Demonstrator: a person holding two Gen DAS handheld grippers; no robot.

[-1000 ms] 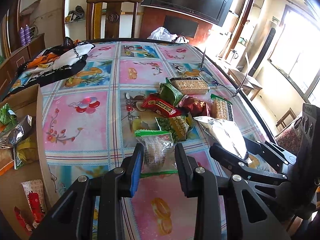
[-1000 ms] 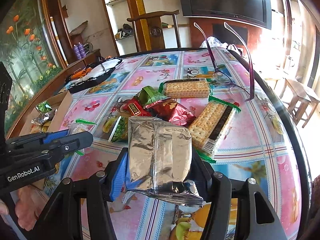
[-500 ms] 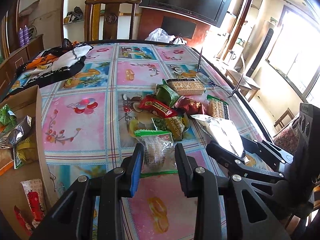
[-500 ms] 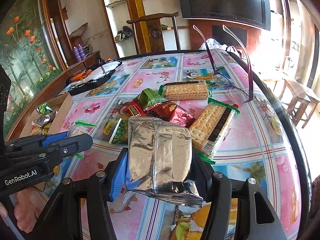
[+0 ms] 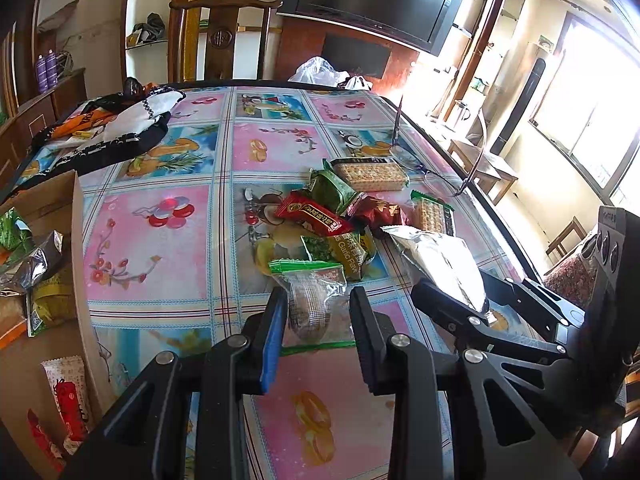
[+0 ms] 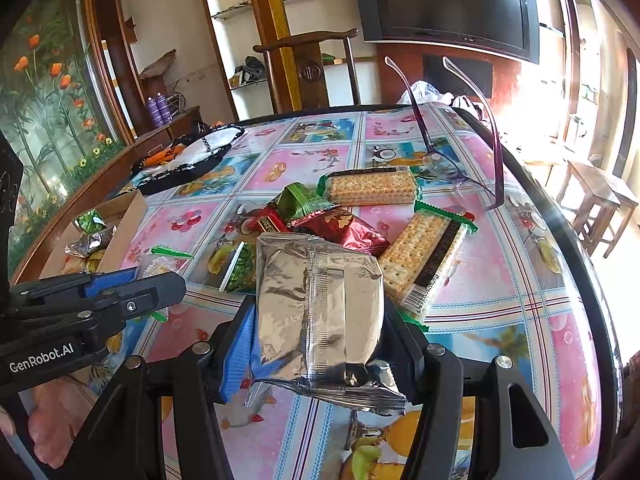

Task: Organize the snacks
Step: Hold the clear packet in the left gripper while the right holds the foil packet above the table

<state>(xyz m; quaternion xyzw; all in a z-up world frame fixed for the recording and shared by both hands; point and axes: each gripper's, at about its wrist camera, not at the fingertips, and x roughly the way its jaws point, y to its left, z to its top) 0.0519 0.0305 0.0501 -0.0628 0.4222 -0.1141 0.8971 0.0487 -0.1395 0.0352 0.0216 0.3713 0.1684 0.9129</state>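
The crinkled silver foil snack bag (image 6: 320, 304) sits clamped between the right gripper (image 6: 320, 340) fingers, tilted down over the table; at its nine o'clock the left gripper (image 5: 318, 328), angled downward, pinches a clear green-edged packet (image 5: 316, 300) above the floral tablecloth (image 5: 160, 240).

Both handheld grippers angled downward side by side. The left gripper (image 5: 318, 312) was clamped on a clear, green-edged snack packet (image 5: 316, 300), its pads pressing the sides; the right gripper (image 6: 320, 320) gripped a silver foil packet (image 6: 318, 304) between wider-set jaws.
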